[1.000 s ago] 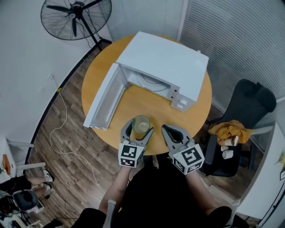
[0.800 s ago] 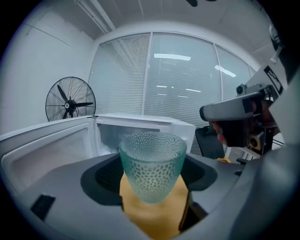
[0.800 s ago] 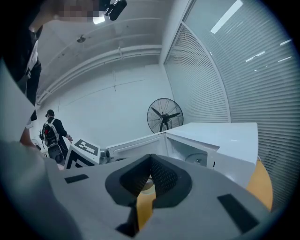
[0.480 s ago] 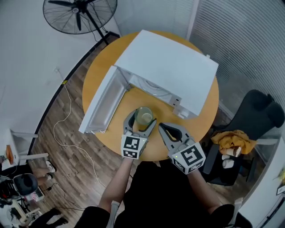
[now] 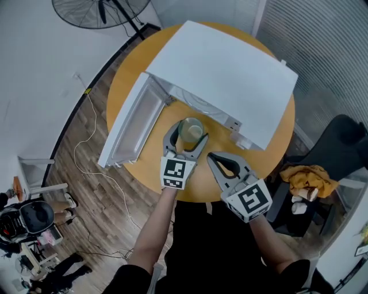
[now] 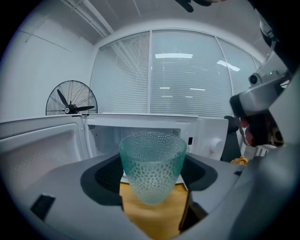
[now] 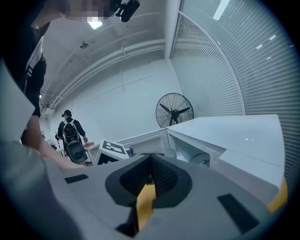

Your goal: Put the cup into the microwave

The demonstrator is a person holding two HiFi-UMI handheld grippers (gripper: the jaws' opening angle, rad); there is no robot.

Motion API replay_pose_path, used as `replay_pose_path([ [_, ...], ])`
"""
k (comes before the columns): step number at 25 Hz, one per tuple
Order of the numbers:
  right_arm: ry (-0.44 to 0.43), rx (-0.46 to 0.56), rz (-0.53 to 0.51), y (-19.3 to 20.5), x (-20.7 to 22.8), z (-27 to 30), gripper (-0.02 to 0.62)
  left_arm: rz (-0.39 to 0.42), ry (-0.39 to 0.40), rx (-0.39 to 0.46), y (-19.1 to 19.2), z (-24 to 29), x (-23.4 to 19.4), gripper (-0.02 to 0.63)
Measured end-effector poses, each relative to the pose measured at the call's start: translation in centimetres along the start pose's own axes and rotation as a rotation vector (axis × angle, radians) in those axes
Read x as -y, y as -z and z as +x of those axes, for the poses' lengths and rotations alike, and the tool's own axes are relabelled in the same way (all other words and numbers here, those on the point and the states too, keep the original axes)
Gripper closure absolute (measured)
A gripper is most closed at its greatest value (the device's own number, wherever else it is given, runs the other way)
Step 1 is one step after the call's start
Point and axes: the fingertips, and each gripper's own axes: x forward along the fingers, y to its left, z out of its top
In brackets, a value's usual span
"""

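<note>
Left gripper (image 5: 188, 135), centre of head view: jaws closed around a clear dimpled glass cup (image 5: 191, 128), gripping it on both sides. The cup stands upright, looks empty, greenish tint. The cup sits just in front of the open cavity of the white microwave (image 5: 227, 72), outside it, over the round wooden tabletop (image 5: 127, 74). Cannot tell if the cup base touches the tabletop. In the left gripper view the cup fills the gap between the dark jaw pads, with the microwave cavity straight behind it and the control panel to the right of the cavity.

The microwave door (image 5: 127, 131) is swung fully open toward the left of the frame, with its inner face up and its far end past the tabletop edge. The microwave body takes up the upper centre to upper right of the tabletop.

Right gripper (image 5: 211, 156), just right of the left one and near the lower tabletop edge: jaws closed together, nothing between them. Its view shows the tips meeting, with a slit of yellow tabletop below. It is apart from the cup and not touching the microwave.

Around: standing fan (image 5: 98, 8) at upper left, white cable (image 5: 86, 150) on the wood floor at left, dark office chair (image 5: 340, 142) at right with an orange-yellow cloth (image 5: 309, 178) on it. A person with a backpack (image 7: 70, 133) is at far left in the right gripper view
</note>
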Motion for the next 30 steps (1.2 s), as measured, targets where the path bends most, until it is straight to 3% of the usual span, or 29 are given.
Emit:
replay_pose_path([
  [20,0.077,0.014,0.035,-0.5,1.8,1.6,0.586,0.087,0.097,-0.003,1.2,9.6,-2.4,0.241],
  [30,0.107,-0.004,0.058,0.1,1.9,1.5,0.586,0.067,0.128,-0.01,2.4,12.8,-2.5,0.241],
])
